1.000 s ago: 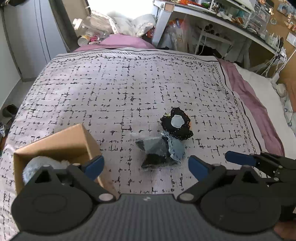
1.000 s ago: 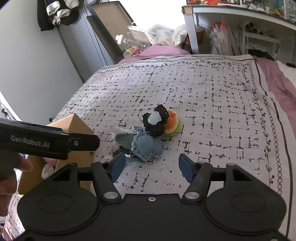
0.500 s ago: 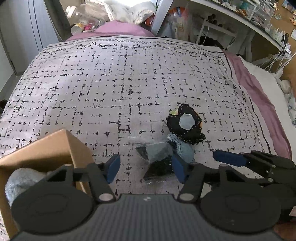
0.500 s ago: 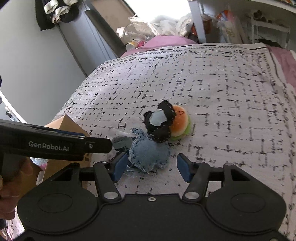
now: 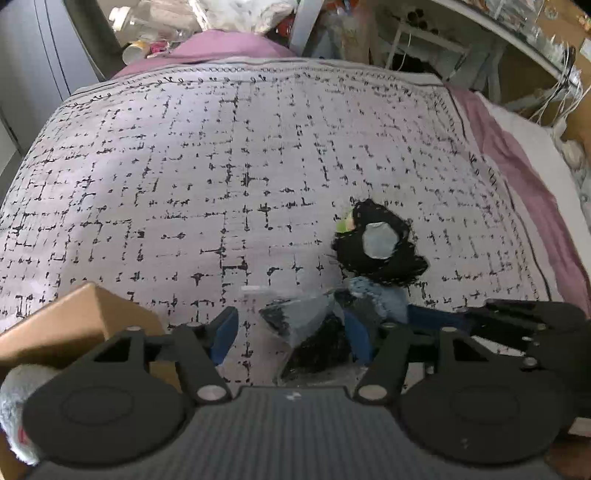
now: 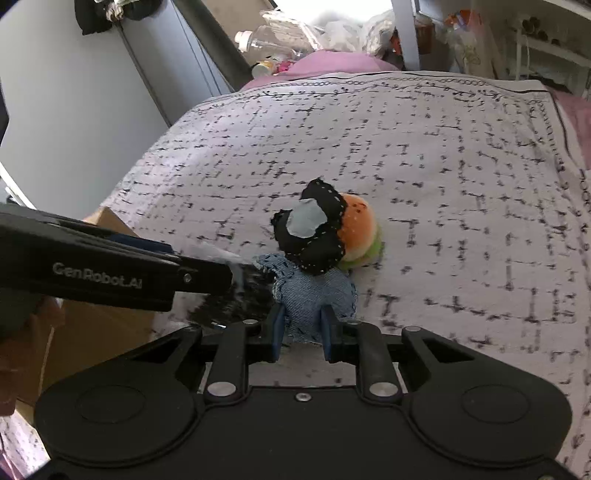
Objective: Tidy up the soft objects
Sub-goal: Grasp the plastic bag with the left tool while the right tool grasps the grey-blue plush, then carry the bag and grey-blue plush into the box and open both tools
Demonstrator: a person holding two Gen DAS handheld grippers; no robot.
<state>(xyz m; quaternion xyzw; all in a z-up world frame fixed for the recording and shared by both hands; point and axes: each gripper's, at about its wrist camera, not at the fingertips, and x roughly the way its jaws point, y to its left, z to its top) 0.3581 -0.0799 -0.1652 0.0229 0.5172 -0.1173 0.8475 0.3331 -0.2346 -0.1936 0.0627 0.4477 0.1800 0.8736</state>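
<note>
A small pile lies on the patterned blanket [image 5: 221, 166]. It holds a clear plastic bag with dark cloth [image 5: 306, 332], a blue denim piece [image 6: 314, 299], a black cloth with a grey patch [image 6: 310, 232] and a burger plush [image 6: 358, 232]. My left gripper [image 5: 291, 332] straddles the bag; its jaws are opening slightly while the pads still touch the bag's sides. My right gripper [image 6: 302, 328] is shut on the near edge of the denim piece. In the left wrist view the right gripper [image 5: 410, 314] comes in from the right, against the denim piece [image 5: 384, 299].
An open cardboard box [image 5: 74, 325] stands at the left with a grey fluffy toy [image 5: 14, 398] inside. Bottles and clutter [image 6: 273, 40] lie past the far end of the bed. A desk [image 5: 480, 29] runs along the right, a grey wardrobe [image 6: 74, 110] along the left.
Both grippers came down and closer to the pile. The left jaws narrowed from wide to around the bag. The right jaws closed onto the denim piece.
</note>
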